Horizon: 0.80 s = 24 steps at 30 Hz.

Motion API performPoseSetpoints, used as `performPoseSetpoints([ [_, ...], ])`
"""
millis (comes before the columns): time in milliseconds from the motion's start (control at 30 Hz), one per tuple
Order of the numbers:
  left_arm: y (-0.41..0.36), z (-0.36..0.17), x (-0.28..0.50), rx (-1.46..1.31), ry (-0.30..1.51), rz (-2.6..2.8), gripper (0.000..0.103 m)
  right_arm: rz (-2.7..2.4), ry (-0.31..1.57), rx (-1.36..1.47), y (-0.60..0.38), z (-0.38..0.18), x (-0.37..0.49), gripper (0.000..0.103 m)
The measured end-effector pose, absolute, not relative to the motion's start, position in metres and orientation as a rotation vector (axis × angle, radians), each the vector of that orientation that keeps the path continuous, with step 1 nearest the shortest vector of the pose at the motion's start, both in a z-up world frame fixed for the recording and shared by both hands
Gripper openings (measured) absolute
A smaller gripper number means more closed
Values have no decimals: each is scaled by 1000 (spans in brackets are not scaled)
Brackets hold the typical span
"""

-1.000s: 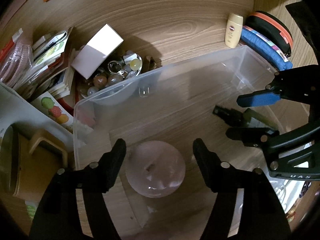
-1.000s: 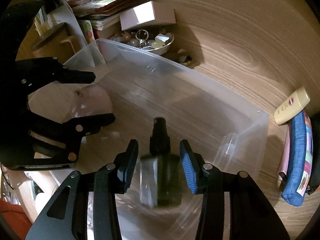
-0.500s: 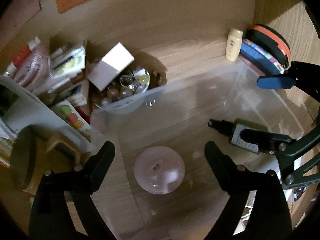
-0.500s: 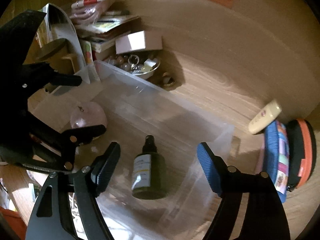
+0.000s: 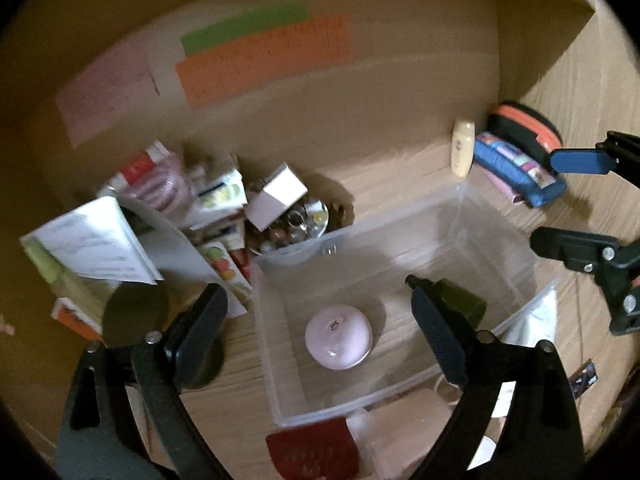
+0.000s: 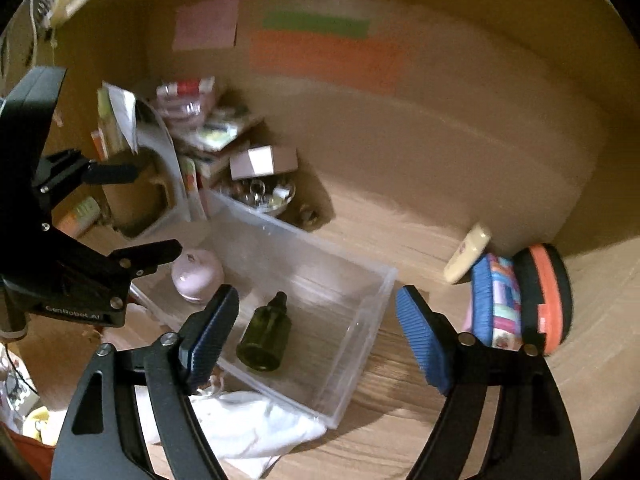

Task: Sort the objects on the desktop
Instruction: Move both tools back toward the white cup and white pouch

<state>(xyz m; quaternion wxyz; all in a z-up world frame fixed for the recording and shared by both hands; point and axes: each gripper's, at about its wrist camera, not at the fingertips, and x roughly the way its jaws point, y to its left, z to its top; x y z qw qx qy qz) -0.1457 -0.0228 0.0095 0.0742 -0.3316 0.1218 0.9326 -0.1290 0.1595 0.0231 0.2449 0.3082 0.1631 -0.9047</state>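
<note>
A clear plastic bin [image 5: 500,216] [image 6: 360,320] stands on the wooden desk. Inside it lie a pale pink round object [image 5: 338,336] [image 6: 198,274] and a dark green spray bottle [image 6: 266,336], whose body shows partly behind my finger in the left wrist view [image 5: 460,300]. My left gripper [image 5: 320,332] is open and empty, high above the bin. My right gripper [image 6: 316,332], with blue pads [image 6: 416,332], is open and empty above the bin's near side.
A bowl of small trinkets [image 5: 296,228] with a white box [image 5: 276,194] sits behind the bin. Books and papers [image 5: 120,240] pile at the left. A cream tube [image 6: 468,252], a blue pouch [image 6: 492,300] and an orange-black case [image 6: 544,292] lie right. White cloth [image 6: 256,424] lies in front.
Both grippers have opened wide and risen away from the bin. The right gripper let go of the green bottle, which now lies in the bin. The pink object stays put.
</note>
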Motion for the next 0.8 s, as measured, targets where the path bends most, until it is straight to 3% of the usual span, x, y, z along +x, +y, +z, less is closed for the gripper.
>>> performPoseSetpoints([
  [233,-31,40,-106,-884,288,2863,95,-2559,330,704,192,52,-91,90],
  [300,-35,48,-92,-841,265,2884,102,-2581,296,671,203,58,-81,94],
  [500,-45,57,-55,-763,232,2931,102,-2613,239,598,222,63,-54,102],
  [800,-53,33,-37,-815,167,2931,102,-2600,173,667,231,38,-40,103],
])
